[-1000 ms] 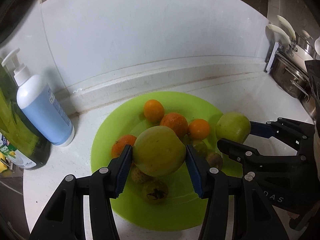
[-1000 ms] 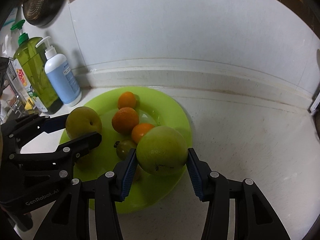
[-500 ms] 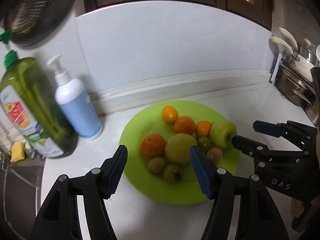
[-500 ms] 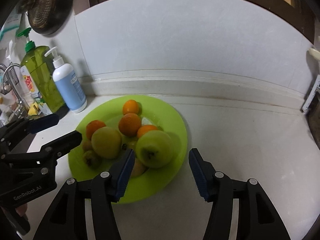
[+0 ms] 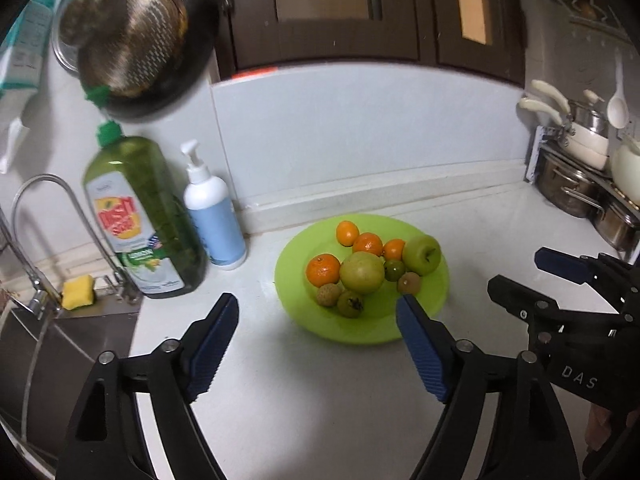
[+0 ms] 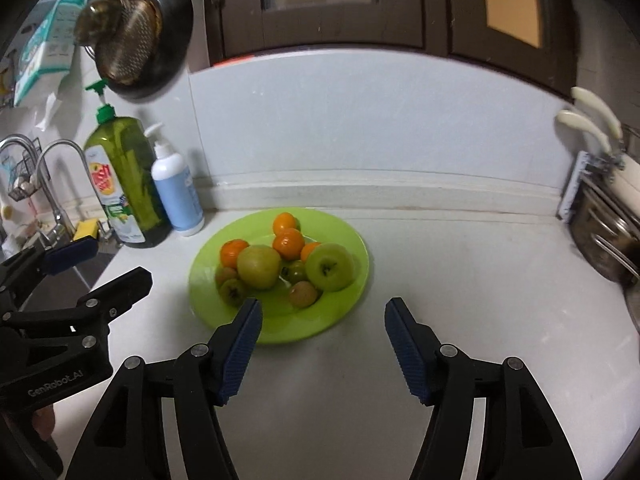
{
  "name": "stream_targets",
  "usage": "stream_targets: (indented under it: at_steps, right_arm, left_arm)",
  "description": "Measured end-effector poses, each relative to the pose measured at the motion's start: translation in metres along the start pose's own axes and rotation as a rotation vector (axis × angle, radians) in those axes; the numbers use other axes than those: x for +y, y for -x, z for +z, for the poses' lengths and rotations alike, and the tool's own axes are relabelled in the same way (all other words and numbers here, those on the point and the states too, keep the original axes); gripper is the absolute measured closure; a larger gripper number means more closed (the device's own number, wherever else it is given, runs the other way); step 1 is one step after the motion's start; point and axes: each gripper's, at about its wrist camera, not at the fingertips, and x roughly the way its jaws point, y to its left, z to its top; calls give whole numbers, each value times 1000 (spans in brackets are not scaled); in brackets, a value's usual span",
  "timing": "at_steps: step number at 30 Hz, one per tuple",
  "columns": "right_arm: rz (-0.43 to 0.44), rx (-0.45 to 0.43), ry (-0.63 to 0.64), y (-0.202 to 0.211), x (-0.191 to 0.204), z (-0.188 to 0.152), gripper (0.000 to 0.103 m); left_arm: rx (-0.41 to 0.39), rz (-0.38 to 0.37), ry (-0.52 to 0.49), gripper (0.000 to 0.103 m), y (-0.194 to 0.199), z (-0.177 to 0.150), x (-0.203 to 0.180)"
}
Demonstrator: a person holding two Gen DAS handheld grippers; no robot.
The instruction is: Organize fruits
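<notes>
A home kitchen. A white counter (image 6: 460, 280) runs along a pale backsplash under dark wooden cabinets (image 6: 340, 4). At the left are a sink tap (image 5: 48, 208), a yellow sponge (image 5: 79, 291), a green dish soap bottle (image 5: 140, 216) and a white pump bottle (image 5: 214, 220). A frying pan (image 5: 144, 40) hangs above. Steel pots (image 5: 576, 188) stand at the right. A green plate (image 6: 332, 320) of fruit sits on the counter.

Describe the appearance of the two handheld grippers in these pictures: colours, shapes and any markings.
Both are black plastic with silver rivets and ribbed blue pads on two long jaws. The left gripper carries white lettering "GenRobot.AI" on its side; the right gripper shows the letters "DAS". No cables or sleeves show.
</notes>
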Motion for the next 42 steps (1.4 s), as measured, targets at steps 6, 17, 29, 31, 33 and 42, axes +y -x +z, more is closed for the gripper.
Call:
stream_targets:
  at_steps: [6,17,29,31,33,42]
  right_arm:
    - [-51,-39,-29,44,9,-21,30]
    - [-60,-102,-36,117,12,-55,22]
    - [-34,-120,-2,192,2,-98,18]
    - [-31,-126,-7,202,1,-104,18]
    - [-36,-130,-3,212,0,-110,18]
    - [-29,-150,-13,245,1,-130,18]
  left_arm:
    - [-36,3,-22,12,39,-14,3]
    - [-80,50,35,1,110,-49,-7]
    - [-101,81,101,0,186,-90,-34]
    - [-105,83,110,0,197,-97,-37]
    - [-112,81,107,0,207,-102,-41]
    - [-149,94,91,0,242,-120,-49]
